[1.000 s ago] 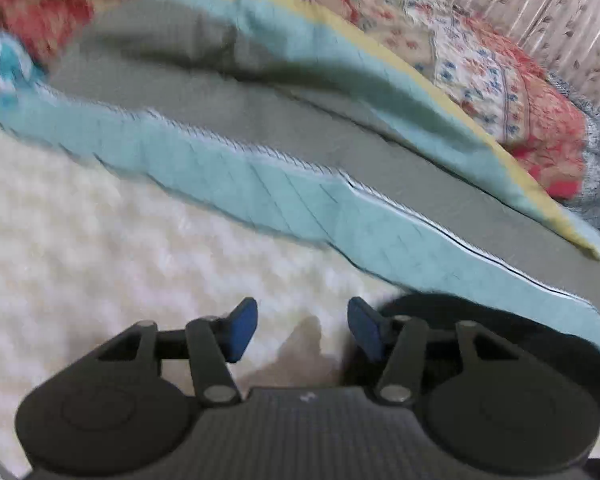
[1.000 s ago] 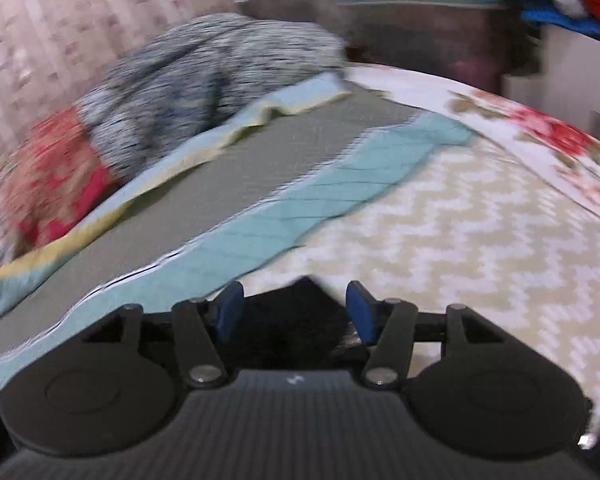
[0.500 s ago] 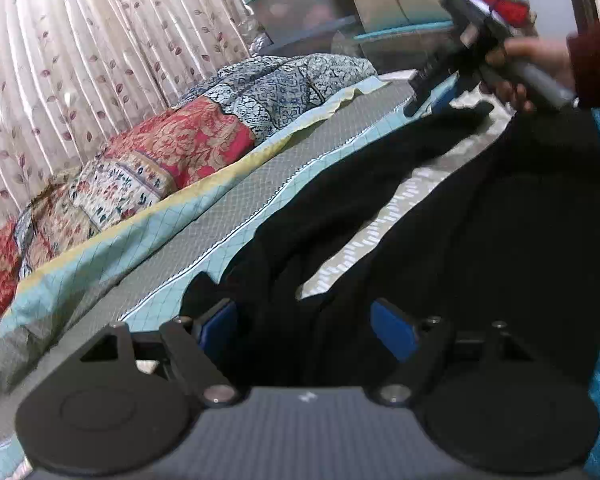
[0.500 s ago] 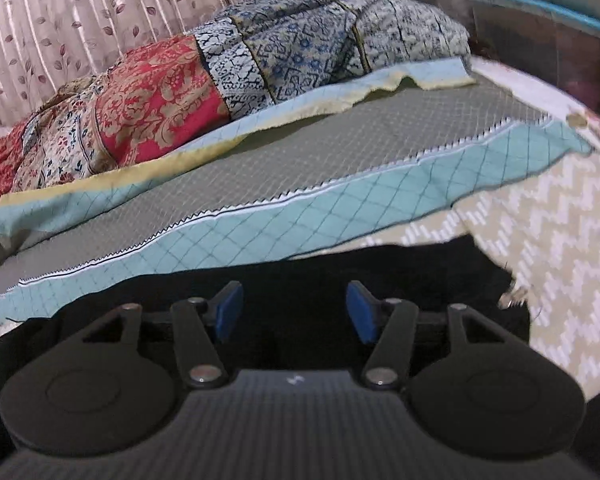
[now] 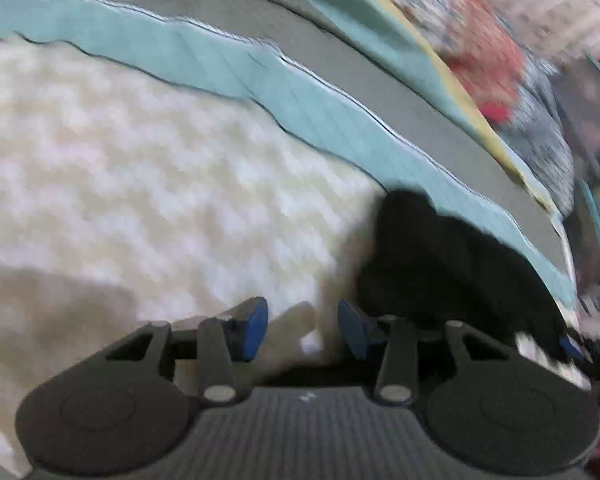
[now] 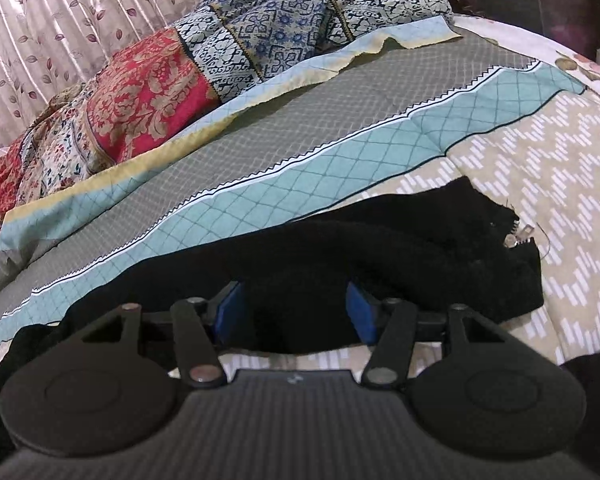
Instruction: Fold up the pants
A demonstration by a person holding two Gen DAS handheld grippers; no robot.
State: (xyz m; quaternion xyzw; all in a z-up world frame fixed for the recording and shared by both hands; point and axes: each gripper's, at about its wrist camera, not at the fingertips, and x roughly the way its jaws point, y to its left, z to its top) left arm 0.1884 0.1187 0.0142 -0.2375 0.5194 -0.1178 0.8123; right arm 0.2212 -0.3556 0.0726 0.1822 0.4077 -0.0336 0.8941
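Note:
The black pants (image 6: 340, 256) lie bunched on the beige patterned bedspread (image 6: 548, 168), with a zipper at their right end. My right gripper (image 6: 296, 312) is open and sits low over the pants, black fabric between its blue pads (image 6: 230, 308). In the blurred left wrist view the pants (image 5: 452, 264) lie to the right of my left gripper (image 5: 302, 330), which is open and empty over the cream bedspread (image 5: 140, 168).
A teal and grey quilt band (image 6: 300, 160) runs across the bed behind the pants. A red and blue patterned blanket (image 6: 220, 60) is heaped beyond it, against a leaf-print curtain (image 6: 60, 20). The quilt band also shows in the left wrist view (image 5: 300, 92).
The left gripper has swung away from the lifted pants and now points down at the bedspread, empty. The pants have dropped onto the bed. The right gripper stays over them.

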